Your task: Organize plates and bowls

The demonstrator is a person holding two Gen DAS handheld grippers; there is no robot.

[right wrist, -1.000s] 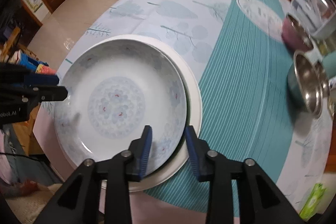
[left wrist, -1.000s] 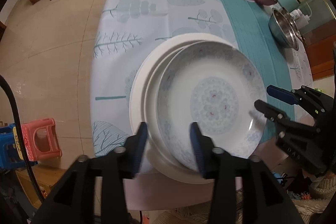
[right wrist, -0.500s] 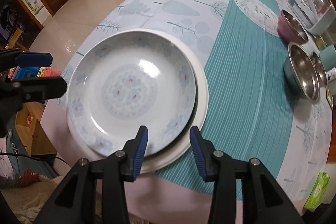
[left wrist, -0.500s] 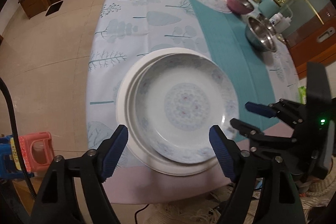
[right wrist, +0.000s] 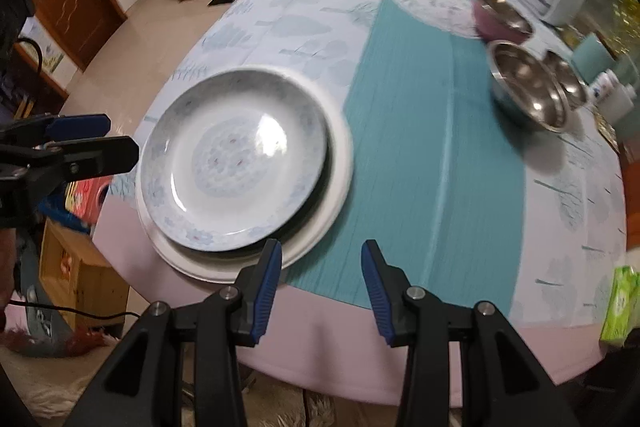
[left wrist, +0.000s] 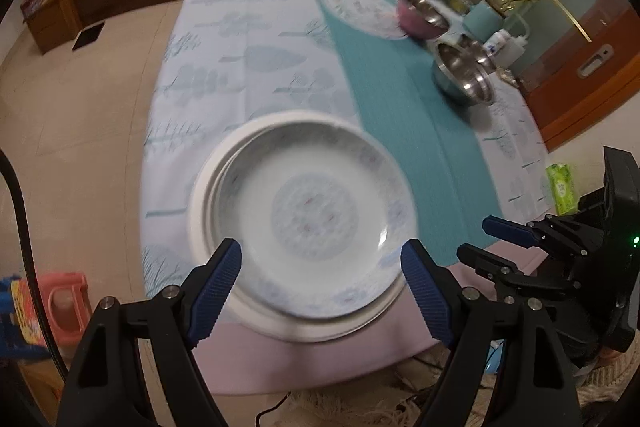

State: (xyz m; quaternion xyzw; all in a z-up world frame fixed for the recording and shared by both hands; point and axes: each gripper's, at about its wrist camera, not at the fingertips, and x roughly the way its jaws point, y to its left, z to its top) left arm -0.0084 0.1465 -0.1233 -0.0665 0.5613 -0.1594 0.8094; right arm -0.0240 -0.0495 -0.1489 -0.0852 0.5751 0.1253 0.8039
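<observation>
Since the earlier frames both grippers have lifted off the stack: the left gripper point(left wrist: 320, 283), then straddling the rim of the patterned plate point(left wrist: 310, 219), has its jaws just opened wide with nothing between the pads, and the right gripper point(right wrist: 320, 279), then straddling the opposite rim, now hangs over the teal runner point(right wrist: 432, 155) just beside the stack, jaws partly apart and empty. Patterned plate sits inside the larger white plate point(left wrist: 204, 211), offset toward the right gripper's side so a crescent of white rim shows; stack rests at the near edge of the table point(right wrist: 304, 327), partly on the leaf-print cloth point(left wrist: 224, 67). From the right wrist view the left gripper point(right wrist: 86, 141) is seen at frame left, fingers beyond the plate rim, not touching. From the left wrist view the right gripper point(left wrist: 494, 239) is at lower right, clear of the plates. Far end of runner: a second patterned plate point(right wrist: 434, 7) lying flat, a purple bowl point(right wrist: 500, 19) just beside it, two steel bowls point(right wrist: 528, 87) nested or touching, cannot tell which. Green tissue pack point(right wrist: 620, 303) at the table's right edge. Moderate motion blur in both views.
</observation>
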